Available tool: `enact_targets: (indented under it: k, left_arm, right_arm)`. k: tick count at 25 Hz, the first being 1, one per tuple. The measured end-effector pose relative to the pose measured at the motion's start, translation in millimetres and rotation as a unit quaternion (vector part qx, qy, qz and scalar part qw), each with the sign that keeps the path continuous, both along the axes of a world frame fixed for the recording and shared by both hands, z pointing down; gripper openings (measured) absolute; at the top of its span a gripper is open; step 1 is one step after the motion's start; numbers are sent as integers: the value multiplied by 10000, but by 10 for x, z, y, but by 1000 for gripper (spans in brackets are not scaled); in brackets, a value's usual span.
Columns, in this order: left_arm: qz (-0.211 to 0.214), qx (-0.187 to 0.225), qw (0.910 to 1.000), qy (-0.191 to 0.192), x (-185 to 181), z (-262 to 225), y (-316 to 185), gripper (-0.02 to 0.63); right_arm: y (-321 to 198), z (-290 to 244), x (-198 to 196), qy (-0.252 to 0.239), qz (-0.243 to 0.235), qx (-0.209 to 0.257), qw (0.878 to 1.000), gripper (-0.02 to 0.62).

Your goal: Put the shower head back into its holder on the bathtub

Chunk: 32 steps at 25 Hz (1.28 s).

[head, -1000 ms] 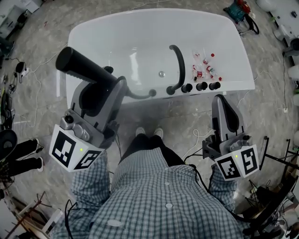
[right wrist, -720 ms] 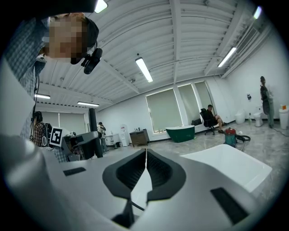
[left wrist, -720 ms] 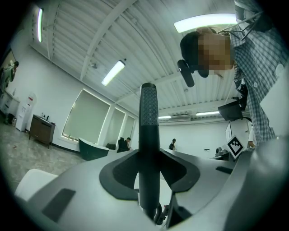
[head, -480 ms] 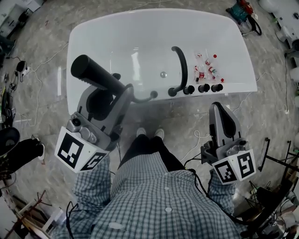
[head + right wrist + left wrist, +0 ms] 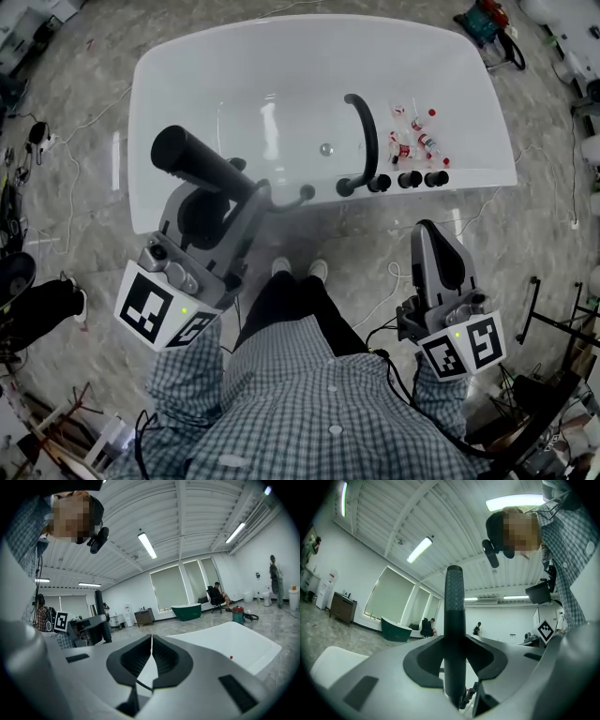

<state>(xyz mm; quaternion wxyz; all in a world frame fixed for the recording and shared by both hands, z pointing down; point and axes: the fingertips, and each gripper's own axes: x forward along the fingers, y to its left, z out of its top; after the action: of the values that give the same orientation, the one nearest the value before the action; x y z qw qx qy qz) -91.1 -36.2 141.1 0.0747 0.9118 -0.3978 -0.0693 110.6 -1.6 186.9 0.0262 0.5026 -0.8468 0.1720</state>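
The black shower head (image 5: 192, 159) is a thick rod that sticks up and to the left out of my left gripper (image 5: 246, 187), which is shut on it. In the left gripper view the shower head (image 5: 454, 606) stands upright between the pads of the left gripper (image 5: 454, 641). Its dark hose (image 5: 281, 200) runs to a black fitting (image 5: 306, 191) on the near rim of the white bathtub (image 5: 187, 66). My right gripper (image 5: 433, 246) hangs over the floor in front of the tub, jaws shut and empty; the right gripper (image 5: 151, 654) shows them closed together.
A black arched faucet (image 5: 364, 131) and three black knobs (image 5: 408, 178) sit on the tub's near right rim. Several small red-and-white bottles (image 5: 417, 136) lie beside them. My feet (image 5: 298, 269) stand close to the tub. Cables and gear litter the marble floor (image 5: 84, 141) around.
Both grippers have sunk and drawn back toward my body. The shower head has shifted rightward and lower over the tub's near rim, still held by the left gripper.
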Motion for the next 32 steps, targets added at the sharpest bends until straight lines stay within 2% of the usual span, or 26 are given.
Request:
enact_targets:
  k: [11, 19, 32]
  left_arm:
    - [1, -171, 9997, 145, -26, 285, -90, 141]
    - [-165, -268, 9993, 183, -118, 472, -174, 141]
    - [-146, -407, 9990, 95, -85, 800, -221, 141]
  right_arm:
    - [1, 335, -175, 51, -151, -344, 9993, 18]
    - [-1, 519, -192, 50, -115, -470, 9988, 18]
    - [132, 794, -210, 29, -123, -754, 9971, 19]
